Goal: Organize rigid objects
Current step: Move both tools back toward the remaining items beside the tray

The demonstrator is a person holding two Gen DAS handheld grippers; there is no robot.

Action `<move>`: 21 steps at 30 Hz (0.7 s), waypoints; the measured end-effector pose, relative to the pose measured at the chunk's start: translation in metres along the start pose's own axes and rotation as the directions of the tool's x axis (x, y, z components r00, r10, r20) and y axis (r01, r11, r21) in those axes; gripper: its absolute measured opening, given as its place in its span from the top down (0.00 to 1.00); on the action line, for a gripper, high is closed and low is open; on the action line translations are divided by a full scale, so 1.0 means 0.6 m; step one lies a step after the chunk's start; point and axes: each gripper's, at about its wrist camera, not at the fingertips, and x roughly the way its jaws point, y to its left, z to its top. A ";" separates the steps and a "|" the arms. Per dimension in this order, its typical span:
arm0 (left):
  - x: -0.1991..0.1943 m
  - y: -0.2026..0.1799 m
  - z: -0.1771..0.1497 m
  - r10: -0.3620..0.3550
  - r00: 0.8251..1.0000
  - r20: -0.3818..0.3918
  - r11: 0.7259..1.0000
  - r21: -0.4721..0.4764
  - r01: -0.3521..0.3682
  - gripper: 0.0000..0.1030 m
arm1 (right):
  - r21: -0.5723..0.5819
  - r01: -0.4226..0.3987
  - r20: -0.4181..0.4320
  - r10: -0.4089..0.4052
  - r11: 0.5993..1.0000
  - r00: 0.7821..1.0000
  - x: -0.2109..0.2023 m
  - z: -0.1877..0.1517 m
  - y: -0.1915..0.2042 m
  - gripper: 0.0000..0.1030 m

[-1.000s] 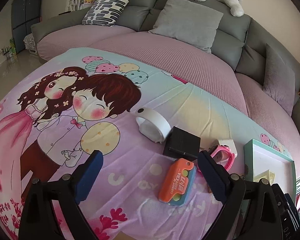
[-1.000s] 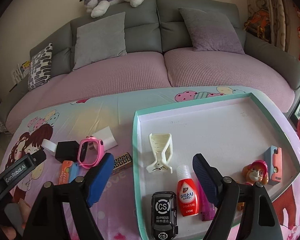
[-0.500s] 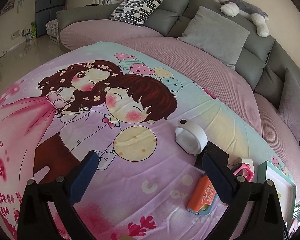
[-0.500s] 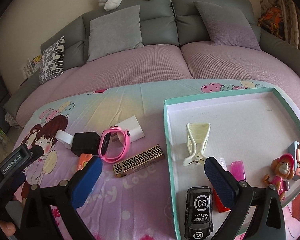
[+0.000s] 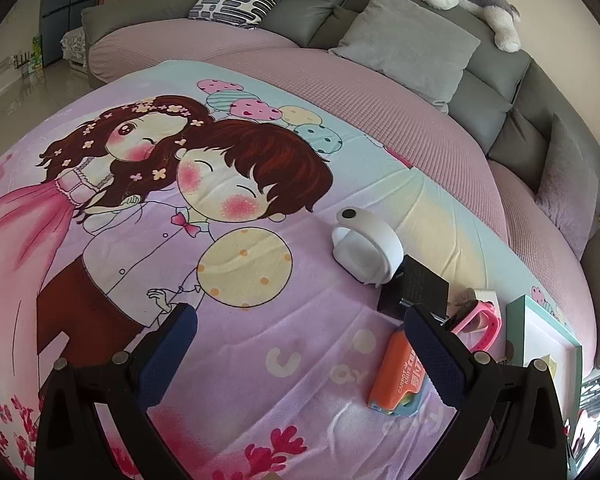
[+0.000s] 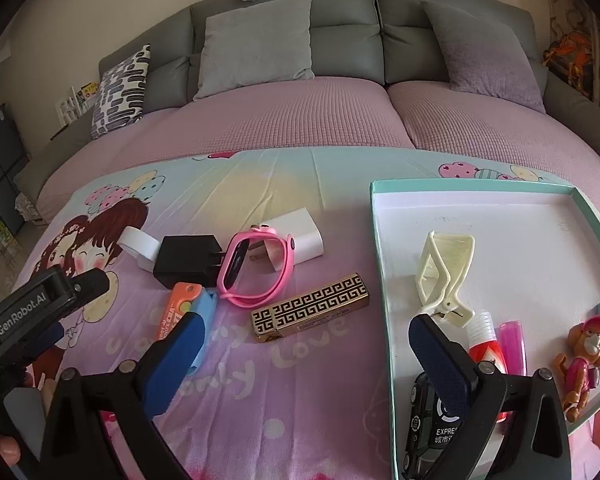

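Tray (image 6: 384, 240) holds clip (image 6: 444, 272), bottle, figurine, toy car. Watch (image 6: 260, 272), gold box (image 6: 312, 308), black charger (image 6: 188, 260) remain on cloth. Left gripper (image 5: 300, 344) and right gripper (image 6: 304, 344) both gape, nothing held.

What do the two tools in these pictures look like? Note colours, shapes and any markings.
Each tool, the left tool and the right tool, has a black, forked frame with silver screws. Its two fingers carry dark blue textured pads. The left tool's body bears white lettering: GenRobot.AI.

Pink watch (image 6: 256, 268), gold box (image 6: 310, 307) on sheet beside tray (image 6: 380, 264).
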 end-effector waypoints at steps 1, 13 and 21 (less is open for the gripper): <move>0.004 -0.006 -0.002 -0.002 1.000 -0.009 1.000 0.020 0.002 0.00 | 0.006 0.003 0.002 -0.003 1.000 1.000 -0.001 0.000 -0.003 0.00; 0.036 -0.069 -0.030 -0.019 0.994 -0.108 0.983 0.180 0.038 0.00 | 0.084 0.029 0.030 -0.031 0.996 0.999 -0.017 0.010 -0.048 0.00; 0.053 -0.098 -0.046 -0.019 0.988 -0.155 0.968 0.243 0.057 0.00 | 0.094 0.035 0.030 -0.038 0.995 0.999 -0.016 0.011 -0.058 0.00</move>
